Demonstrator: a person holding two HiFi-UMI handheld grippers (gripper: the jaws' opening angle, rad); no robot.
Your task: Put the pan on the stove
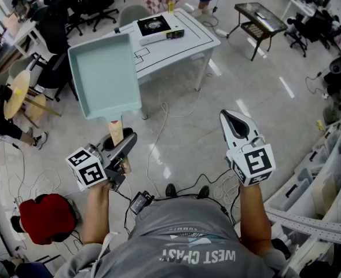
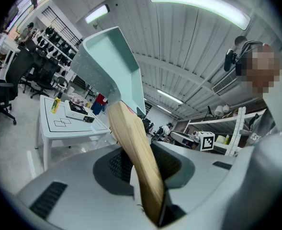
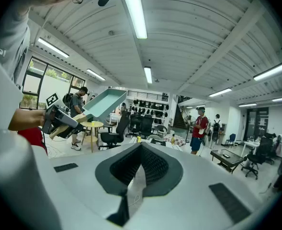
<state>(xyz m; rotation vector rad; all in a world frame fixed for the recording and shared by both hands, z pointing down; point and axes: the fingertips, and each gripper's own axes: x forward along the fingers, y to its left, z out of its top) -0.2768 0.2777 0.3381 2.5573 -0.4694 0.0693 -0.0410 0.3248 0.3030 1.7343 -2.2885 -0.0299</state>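
A mint-green square pan (image 1: pixel 103 74) is held up in the air by its wooden handle (image 1: pixel 117 133), between me and the table. My left gripper (image 1: pixel 124 146) is shut on that handle; in the left gripper view the handle (image 2: pixel 133 152) runs up between the jaws to the pan (image 2: pixel 109 66). A portable stove (image 1: pixel 157 28) sits on the white table (image 1: pixel 182 48) beyond the pan, and shows small in the left gripper view too, the stove (image 2: pixel 76 109). My right gripper (image 1: pixel 238 126) hovers at the right, shut and empty. The right gripper view shows the pan (image 3: pixel 102 103) at its left.
A yellow bottle (image 1: pixel 171 6) stands at the table's far edge. Cables trail over the floor (image 1: pixel 176 138). A red stool (image 1: pixel 46 216) is at my lower left, a round wooden table (image 1: pixel 17 91) at left, a dark side table (image 1: pixel 260 19) at back right, shelving (image 1: pixel 326 172) at right.
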